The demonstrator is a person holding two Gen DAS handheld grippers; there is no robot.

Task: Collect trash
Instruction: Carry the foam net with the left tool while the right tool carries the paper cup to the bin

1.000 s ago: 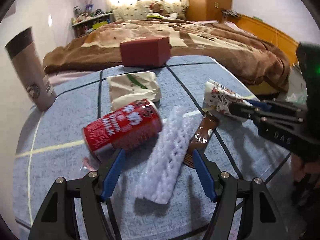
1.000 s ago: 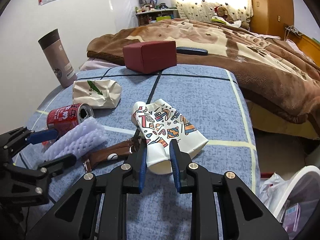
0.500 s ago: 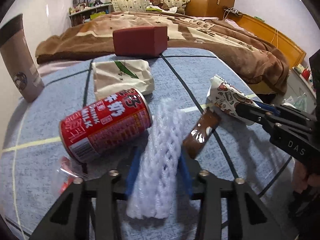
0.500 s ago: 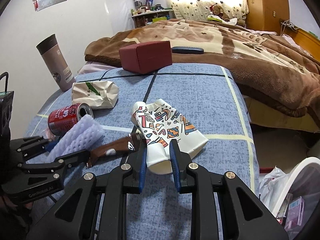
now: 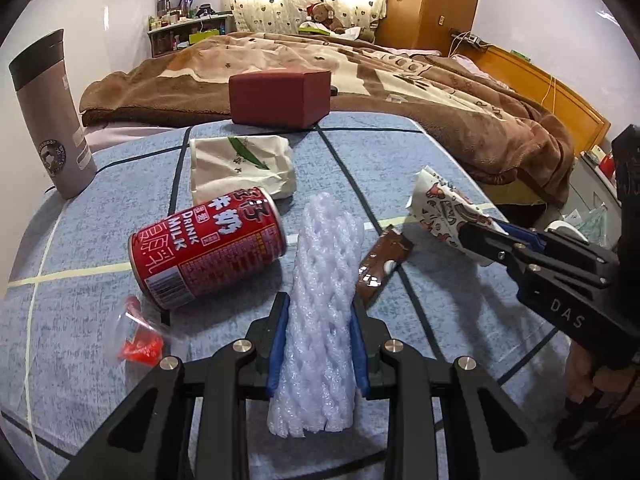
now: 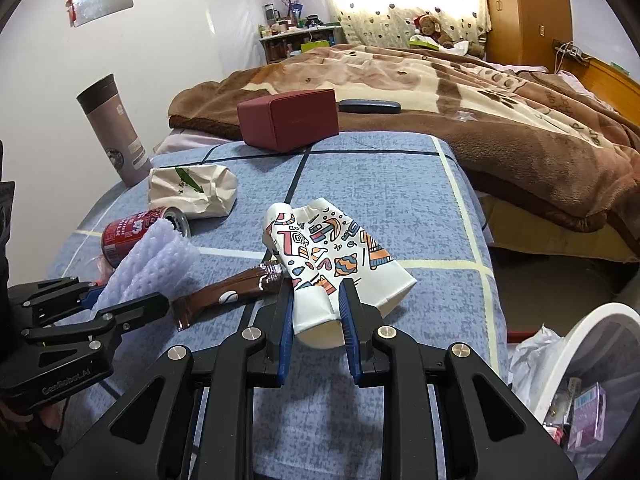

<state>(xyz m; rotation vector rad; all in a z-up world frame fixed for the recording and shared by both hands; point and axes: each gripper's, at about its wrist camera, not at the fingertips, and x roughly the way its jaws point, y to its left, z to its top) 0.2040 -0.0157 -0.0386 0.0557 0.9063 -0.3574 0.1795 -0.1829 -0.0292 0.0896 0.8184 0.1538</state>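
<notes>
A white foam net sleeve [image 5: 324,280] lies on the blue checked tablecloth [image 5: 380,160]. My left gripper [image 5: 318,312] is closing on it, and the blue pads press into both its sides. My right gripper [image 6: 316,292] is shut on a flattened paper cup [image 6: 332,256] with a colourful print. It holds the cup's bottom end just above the cloth. A red milk can [image 5: 208,248] lies on its side left of the foam, and a brown wrapper [image 5: 380,268] lies right of it. A crumpled paper bag [image 5: 240,168] sits behind, and a small red and clear wrapper [image 5: 138,340] lies near the left jaw.
A maroon box [image 5: 280,98] stands at the table's far edge and a grey thermos [image 5: 48,120] at the far left. A white-rimmed bin [image 6: 592,360] holding rubbish stands low beside the table's right edge. A bed with a brown blanket [image 6: 440,92] lies beyond.
My left jaws have come in from wide apart and now squeeze the foam net. The right gripper has stayed where it was, still holding the paper cup.
</notes>
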